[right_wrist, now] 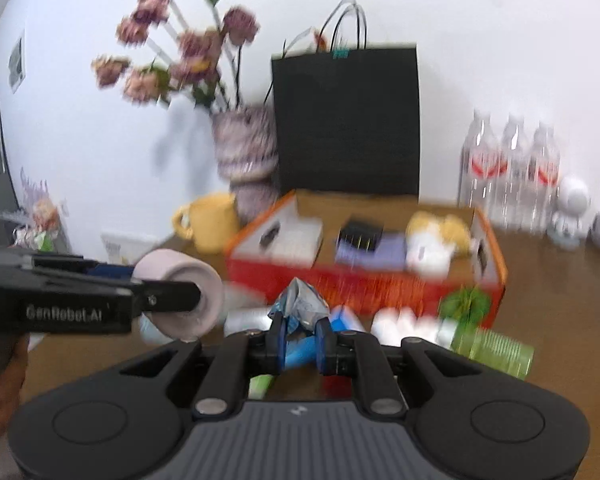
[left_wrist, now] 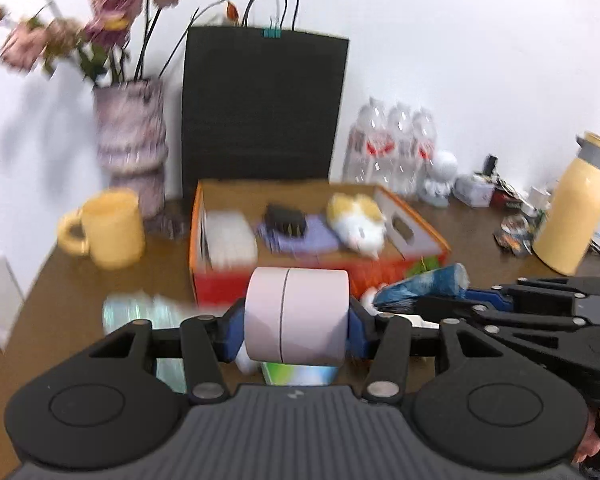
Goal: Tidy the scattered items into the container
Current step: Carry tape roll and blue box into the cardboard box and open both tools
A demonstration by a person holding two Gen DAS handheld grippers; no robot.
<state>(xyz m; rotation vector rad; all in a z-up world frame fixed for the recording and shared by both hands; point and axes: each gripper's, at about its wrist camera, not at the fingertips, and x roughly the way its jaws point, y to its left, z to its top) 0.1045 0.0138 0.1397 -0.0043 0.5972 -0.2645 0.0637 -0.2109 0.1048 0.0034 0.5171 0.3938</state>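
Fingers first: we see the left gripper (left_wrist: 296,326) clenched on a pink tape roll (left_wrist: 297,316), blue pads pressing both flat ends, roll lifted off the wooden table (left_wrist: 60,280). Right gripper (right_wrist: 300,340) is clamped nearly closed on a crumpled blue snack packet (right_wrist: 300,304), which sticks up between the pads

Just beyond both sets of fingers sits the orange cardboard box (right_wrist: 364,284), the container as we read it. Inside already: a white box (right_wrist: 296,240) on the left, a black charger (right_wrist: 360,234) on a purple pad (right_wrist: 374,252) in the middle, a plush toy (right_wrist: 436,240) on the right

Left of the right fingers, the other gripper and its roll hang beside the box's near wall, not over it yet

Still loose between fingers and box: a green can (right_wrist: 496,350) lying on its side to the right, some white blurred items, a green-and-white thing under the left fingers; too smeared to name

Our judgement: task roughly midway, two items in hand and not yet dropped in, a few left on the table

Yellow mug (left_wrist: 108,228), vase (left_wrist: 132,140), black bag (left_wrist: 260,104) further out look like fixtures
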